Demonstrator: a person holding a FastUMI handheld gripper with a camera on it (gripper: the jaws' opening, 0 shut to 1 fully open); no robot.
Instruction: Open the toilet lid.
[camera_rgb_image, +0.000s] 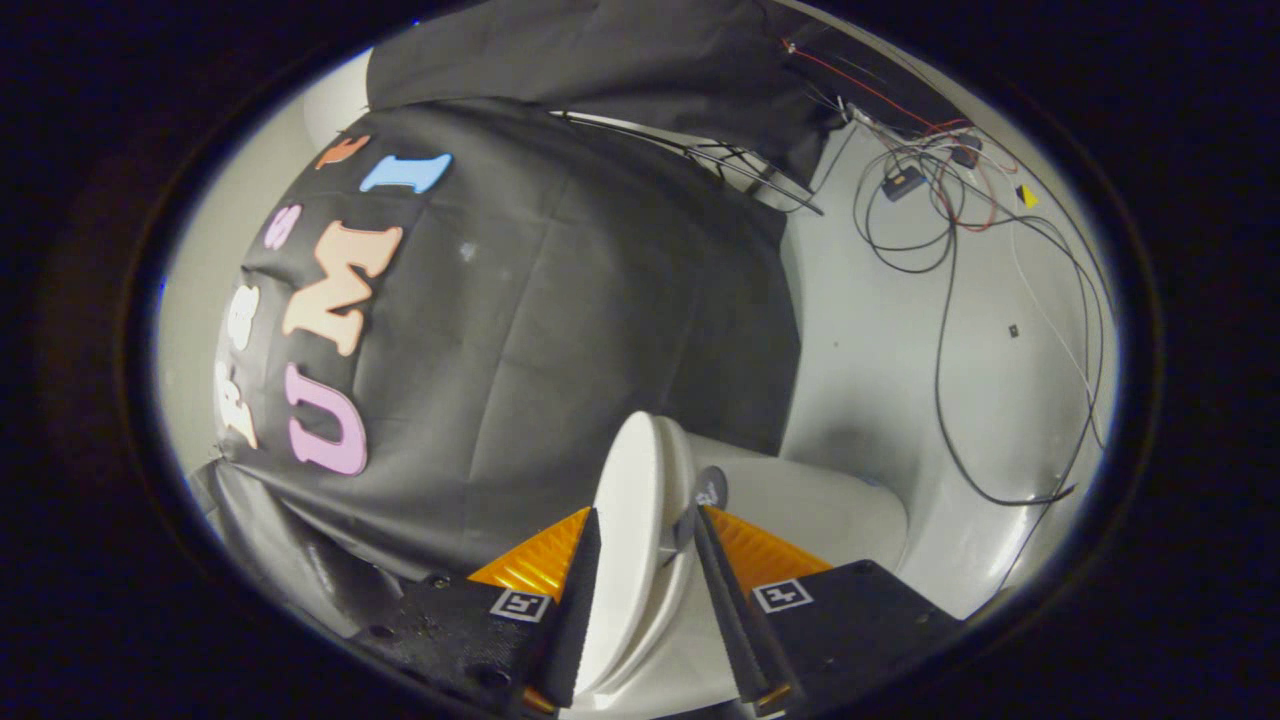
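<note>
Fingers (585, 590) of the handheld gripper (645, 575) lie nearest the camera, each backed by a ribbed plate and mounted on a block bearing a small square marker (520, 603). They stand apart on either side of the toilet lid (630, 520), which is seen edge-on and raised upright between them. One finger lies against the lid's outer face; the other sits just beside its inner face, and whether that one presses on the lid cannot be told (a narrow gap seems to remain). A small round tag (711, 487) shows at the lid's edge just above the second finger, with a thin dark tab running down from it.

Beside the lid, on its inner side, lies the pale toilet body (830, 505), its rounded surface extending beyond the fingers. Behind the lid's outer face hangs the black cloth wall (560, 320) of the booth, creased and draped, with a second dark cloth (600, 55) above it.

Farther out, a light grey surface (880, 340) carries loose cables (945, 330): black loops trailing past the toilet, some red and white strands, and a small dark box (903, 182) near a yellow tag (1027, 196).
</note>
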